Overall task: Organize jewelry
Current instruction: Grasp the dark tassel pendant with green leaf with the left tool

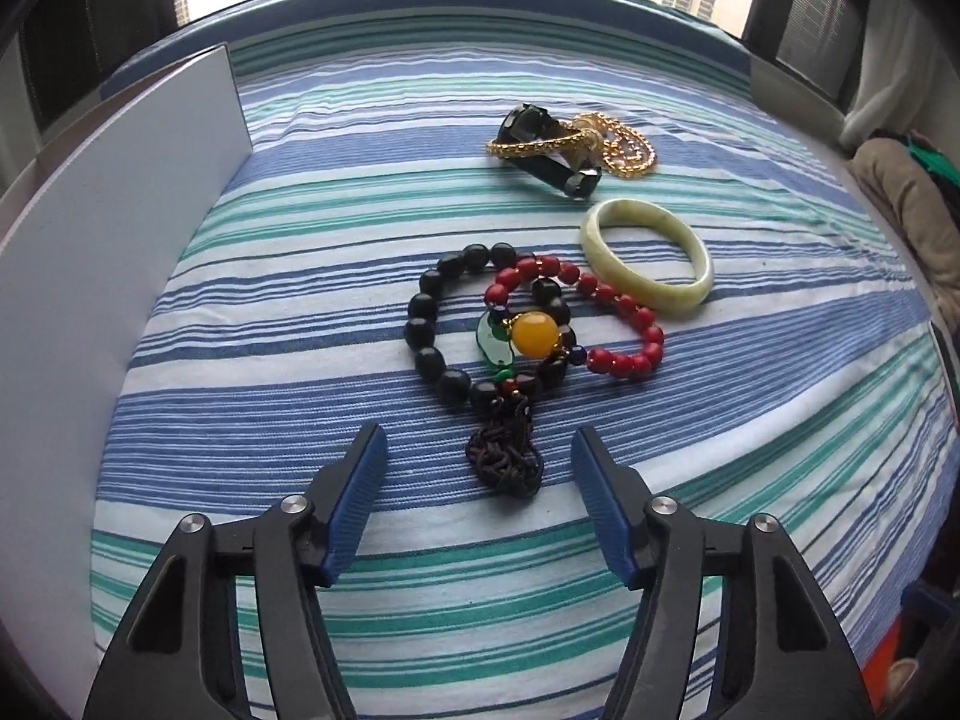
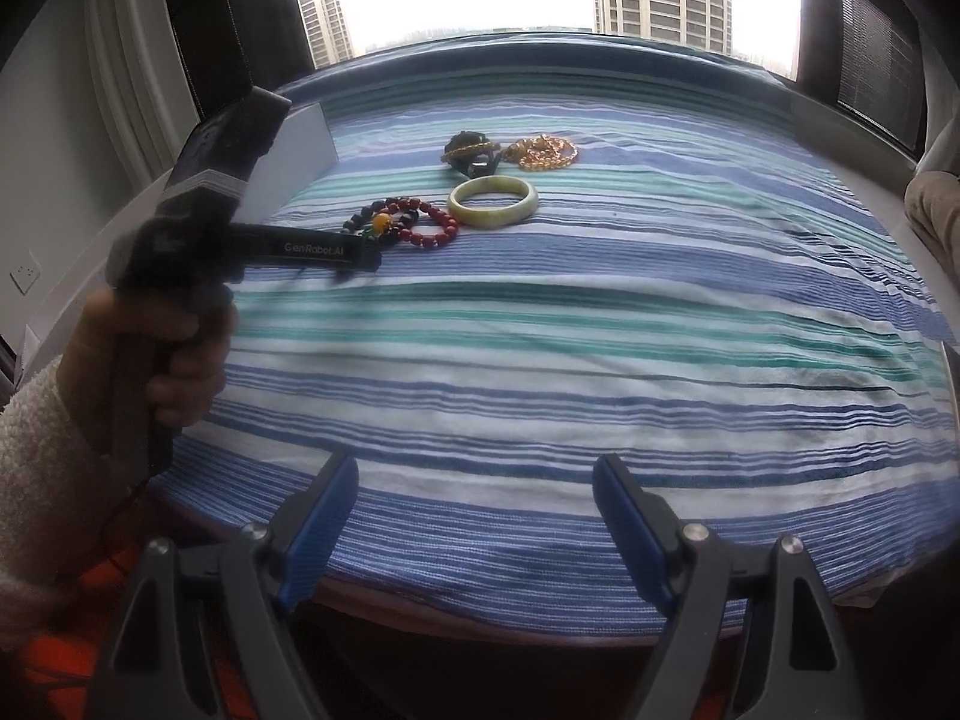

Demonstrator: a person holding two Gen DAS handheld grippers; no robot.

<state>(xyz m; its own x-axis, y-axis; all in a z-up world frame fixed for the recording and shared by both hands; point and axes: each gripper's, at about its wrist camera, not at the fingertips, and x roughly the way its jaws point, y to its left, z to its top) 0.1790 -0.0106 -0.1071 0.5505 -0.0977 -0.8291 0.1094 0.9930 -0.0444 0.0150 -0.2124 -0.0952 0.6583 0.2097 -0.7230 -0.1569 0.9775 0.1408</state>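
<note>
On the striped cloth (image 1: 252, 396), toward its far middle, the jewelry lies in a loose group. Black bead bracelet (image 1: 429, 324) nearest the left gripper (image 1: 477, 450), its dark knotted tassel (image 1: 504, 462) lying between the blue fingers (image 1: 360, 480). Left gripper jaws spread wide, holding nothing, low over the cloth. Red bead bracelet (image 1: 624, 324) overlaps the black one; a yellow bead (image 1: 533, 334) and a green charm (image 1: 493, 341) sit at the overlap. Pale green bangle (image 1: 648, 252) lies flat just behind, touching the red beads. Farther back a dark bracelet (image 1: 552, 150) tangled with gold chains (image 1: 624, 138). White panel (image 1: 120, 222) stands upright along the left edge.

Right gripper (image 2: 474, 480) hangs at the near edge of the cloth, well apart from the jewelry, jaws wide open and empty. In its view the person's left hand (image 2: 174, 360) grips the left tool's handle; bangle (image 2: 493, 202) and gold chains (image 2: 543, 151) visible beyond
</note>
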